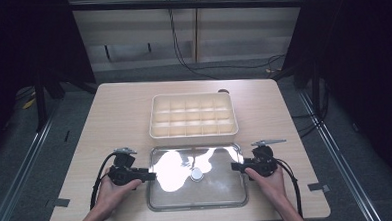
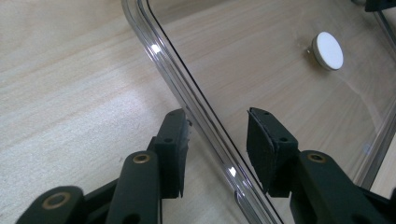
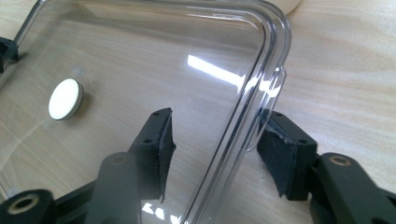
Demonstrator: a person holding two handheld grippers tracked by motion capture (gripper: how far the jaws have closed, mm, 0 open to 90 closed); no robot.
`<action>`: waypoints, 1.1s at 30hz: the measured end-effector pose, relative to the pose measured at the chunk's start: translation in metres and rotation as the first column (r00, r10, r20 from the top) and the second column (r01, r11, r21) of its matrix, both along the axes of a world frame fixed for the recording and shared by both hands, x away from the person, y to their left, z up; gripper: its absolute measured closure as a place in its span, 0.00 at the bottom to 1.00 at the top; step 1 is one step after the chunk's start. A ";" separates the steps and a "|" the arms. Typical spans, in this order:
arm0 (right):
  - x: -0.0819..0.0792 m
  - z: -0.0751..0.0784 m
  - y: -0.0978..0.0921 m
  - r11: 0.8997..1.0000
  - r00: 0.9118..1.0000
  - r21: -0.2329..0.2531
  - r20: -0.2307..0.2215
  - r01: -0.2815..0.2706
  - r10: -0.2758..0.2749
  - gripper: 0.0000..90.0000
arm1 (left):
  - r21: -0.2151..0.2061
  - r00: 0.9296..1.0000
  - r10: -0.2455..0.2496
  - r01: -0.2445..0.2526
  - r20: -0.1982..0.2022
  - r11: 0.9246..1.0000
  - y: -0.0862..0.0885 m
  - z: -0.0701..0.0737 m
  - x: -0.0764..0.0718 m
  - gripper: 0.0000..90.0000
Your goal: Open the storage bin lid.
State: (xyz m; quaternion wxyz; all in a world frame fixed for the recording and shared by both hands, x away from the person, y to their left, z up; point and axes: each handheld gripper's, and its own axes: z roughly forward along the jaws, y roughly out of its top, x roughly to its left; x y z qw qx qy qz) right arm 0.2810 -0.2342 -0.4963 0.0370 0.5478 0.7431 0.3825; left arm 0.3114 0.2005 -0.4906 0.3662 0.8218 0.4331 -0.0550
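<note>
Here the clear lid lies flat on the table in the lower centre of the high view, its long axis running left to right across the frame. The compartment box sits just above it in the frame, near but apart, with its long axis parallel to the lid's.

The left gripper is at the lid's left short edge and the right gripper is at its right short edge, so the lid lies between the 2 tools, each one pointing inward along the long axis.

In the left gripper view, the 2 jaws of the left gripper stand spread, with the lid rim running up between them; neither pad presses it. In the right gripper view, the right gripper is likewise spread, astride the rim at the tab on that edge; the right-hand pad appears to touch the tab, the other is apart.

A small white knob marks the lid's centre, about equally far from both grippers.

Judgement: the next move calls for both grippers to close on opposite rims, then lift level toward the box at the frame's centre.
</note>
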 end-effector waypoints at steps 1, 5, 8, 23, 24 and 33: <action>0.000 0.000 0.000 1.000 1.000 0.002 0.001 0.001 -0.001 0.46 | 0.004 1.000 -0.003 0.003 -0.002 1.000 0.000 0.000 0.000 0.65; 0.001 -0.001 -0.001 1.000 1.000 0.007 0.008 -0.002 0.002 0.45 | 0.021 1.000 -0.008 0.008 0.009 1.000 -0.002 0.001 0.001 0.63; 0.001 0.000 -0.002 1.000 1.000 0.006 0.004 0.004 -0.004 0.44 | 0.011 1.000 0.001 -0.001 0.007 1.000 -0.002 0.000 0.004 0.59; 0.009 0.020 -0.010 0.997 0.997 0.077 0.065 0.024 -0.029 0.40 | -0.028 0.993 0.056 -0.053 0.103 0.998 0.014 0.026 0.013 0.35; 0.006 0.024 -0.012 0.995 0.996 0.097 0.082 0.016 -0.024 0.38 | -0.035 0.991 0.064 -0.060 0.116 0.998 0.015 0.029 0.011 0.33; -0.022 0.041 -0.009 0.996 0.984 0.074 0.176 -0.049 0.035 0.34 | -0.040 0.982 0.058 -0.052 0.180 0.998 0.026 0.037 -0.018 0.32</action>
